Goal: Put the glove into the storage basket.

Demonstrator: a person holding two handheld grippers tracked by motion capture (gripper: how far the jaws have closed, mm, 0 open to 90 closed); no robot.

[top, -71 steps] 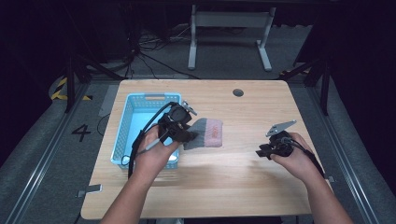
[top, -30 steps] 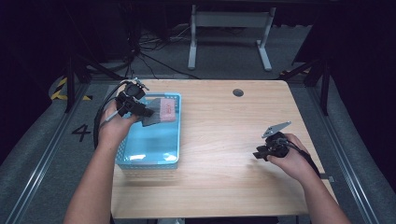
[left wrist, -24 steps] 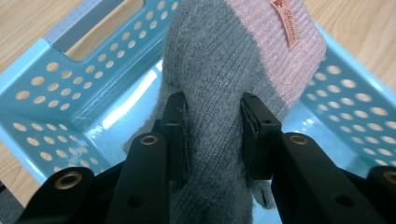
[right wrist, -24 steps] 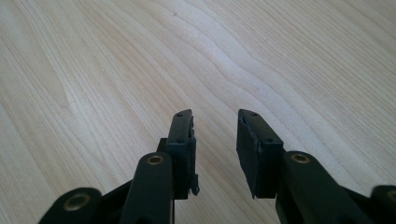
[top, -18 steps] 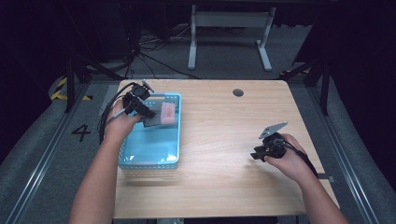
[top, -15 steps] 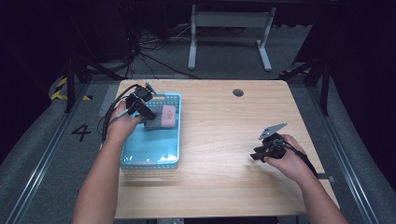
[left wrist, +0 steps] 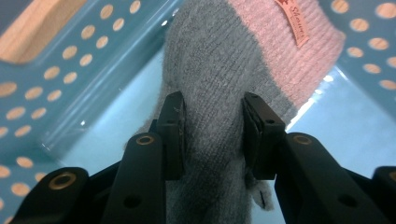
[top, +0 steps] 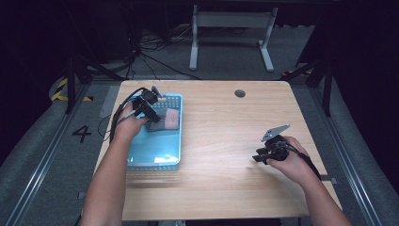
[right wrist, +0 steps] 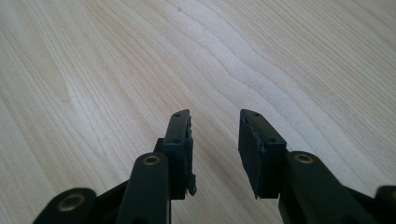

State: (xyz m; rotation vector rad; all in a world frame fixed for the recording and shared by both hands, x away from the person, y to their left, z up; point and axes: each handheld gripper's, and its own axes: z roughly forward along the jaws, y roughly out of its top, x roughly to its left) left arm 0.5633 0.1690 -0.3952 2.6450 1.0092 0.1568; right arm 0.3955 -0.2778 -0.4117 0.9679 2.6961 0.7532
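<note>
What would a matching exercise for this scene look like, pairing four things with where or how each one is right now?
Things:
1. left gripper
2. right gripper
3. blue basket
4. grey and pink sock

States:
A. stands on the left part of the wooden table
B. hangs into the basket, pinched at its grey end
C. fingers apart over bare wood, holding nothing
D. fingers closed on knitted cloth

Pairs: 1-D, 2-C, 3-A, 4-B

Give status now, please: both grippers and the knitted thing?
Left gripper shut on grey and pink knitted sock, inside blue perforated plastic basket. Right gripper open, empty, over bare wooden table. Nothing obstructing.
</note>
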